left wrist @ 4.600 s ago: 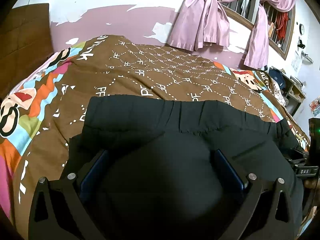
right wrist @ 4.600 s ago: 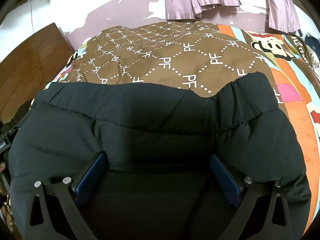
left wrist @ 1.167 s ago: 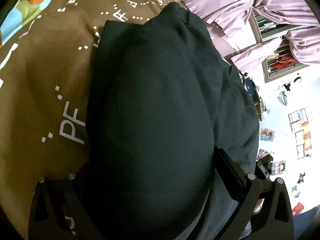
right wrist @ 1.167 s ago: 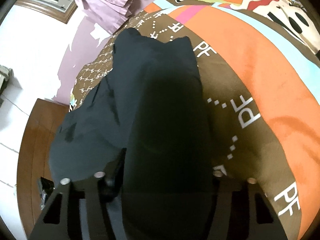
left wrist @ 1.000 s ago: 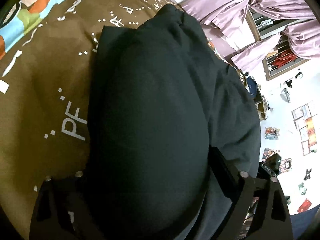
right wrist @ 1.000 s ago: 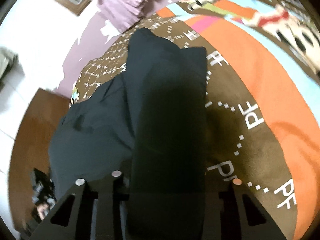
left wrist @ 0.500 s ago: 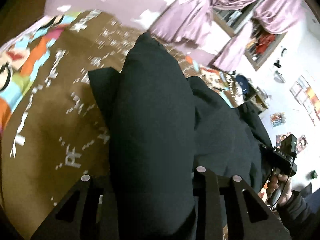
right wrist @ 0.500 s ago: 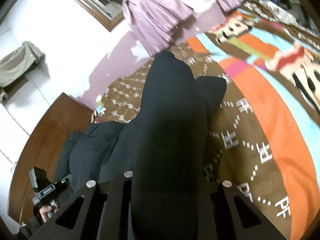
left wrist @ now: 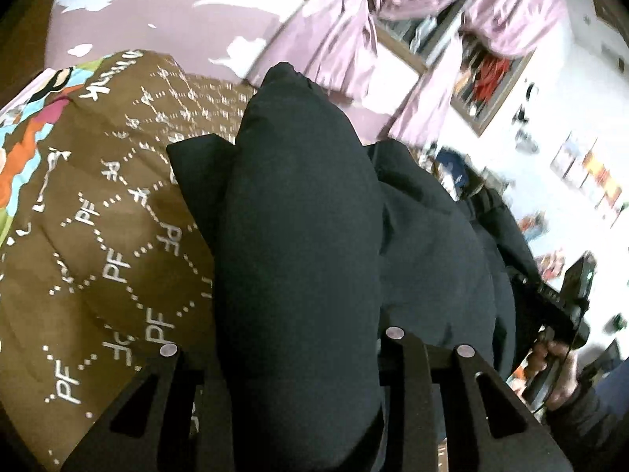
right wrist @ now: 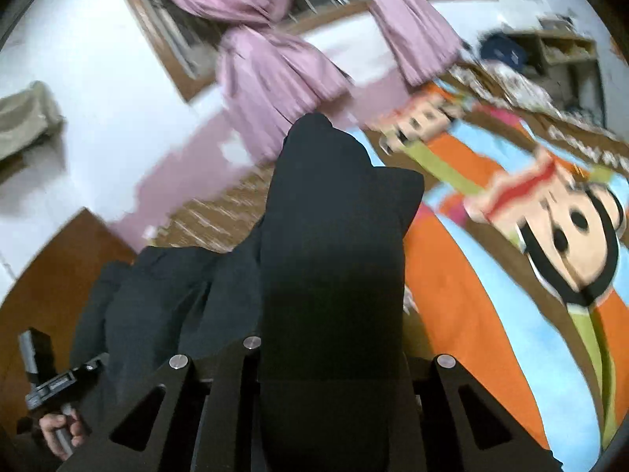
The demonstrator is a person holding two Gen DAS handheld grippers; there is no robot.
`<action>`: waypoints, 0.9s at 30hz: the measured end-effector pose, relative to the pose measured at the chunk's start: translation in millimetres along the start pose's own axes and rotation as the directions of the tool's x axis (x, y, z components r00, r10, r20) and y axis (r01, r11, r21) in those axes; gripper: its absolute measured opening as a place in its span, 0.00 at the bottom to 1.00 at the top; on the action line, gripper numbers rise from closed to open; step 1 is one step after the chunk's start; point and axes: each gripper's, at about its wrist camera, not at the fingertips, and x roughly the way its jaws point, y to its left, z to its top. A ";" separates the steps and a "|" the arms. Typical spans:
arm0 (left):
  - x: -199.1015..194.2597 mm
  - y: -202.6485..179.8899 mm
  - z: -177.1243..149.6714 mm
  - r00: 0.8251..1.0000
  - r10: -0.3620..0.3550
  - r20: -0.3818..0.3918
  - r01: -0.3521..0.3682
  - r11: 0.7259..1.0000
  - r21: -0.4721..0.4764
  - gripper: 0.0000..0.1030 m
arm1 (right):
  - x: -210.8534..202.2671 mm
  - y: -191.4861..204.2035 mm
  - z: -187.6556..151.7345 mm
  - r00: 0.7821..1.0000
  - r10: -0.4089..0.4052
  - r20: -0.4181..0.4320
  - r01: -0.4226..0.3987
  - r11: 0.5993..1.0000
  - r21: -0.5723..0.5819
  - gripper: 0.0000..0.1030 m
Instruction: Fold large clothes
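Observation:
A big black padded garment point(left wrist: 302, 236) bulges between the jaws of my left gripper point(left wrist: 298, 358), which is shut on its left end and holds it above the bed. The same garment point(right wrist: 334, 255) fills the jaws of my right gripper point(right wrist: 332, 358), shut on its right end. The cloth sags between the two grippers. The fingertips are hidden by the fabric. The right gripper with the hand on it shows in the left wrist view point(left wrist: 558, 314). The left gripper shows in the right wrist view point(right wrist: 51, 385).
A bed with a brown "PF" patterned quilt point(left wrist: 98, 236) and bright cartoon border point(right wrist: 511, 275) lies under the garment. Pink curtains point(right wrist: 275, 59) hang on the window wall behind. A wooden headboard point(right wrist: 51, 267) is at the left, shelves point(right wrist: 562, 51) at the right.
Both grippers closed on the garment's ends and lifted them off the quilt. The views have tilted upward, so the wall and curtains show more. The garment now hangs between them.

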 end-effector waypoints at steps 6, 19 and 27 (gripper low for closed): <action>31.5 22.6 -28.7 0.992 0.102 -0.071 -0.103 0.994 -0.018 0.28 | 15.1 -21.0 -11.2 0.999 -0.023 -0.040 0.022 0.999 -0.026 0.32; 29.2 8.9 -26.5 0.931 0.350 -0.109 -0.352 0.936 -0.006 0.59 | -10.2 -16.9 -15.2 0.995 -0.098 -0.002 0.098 0.995 -0.013 0.96; 6.2 -5.8 -33.1 0.917 0.398 -0.034 -0.399 0.915 -0.055 0.99 | -34.9 -1.9 -14.6 0.991 -0.123 0.051 0.125 0.991 -0.052 1.00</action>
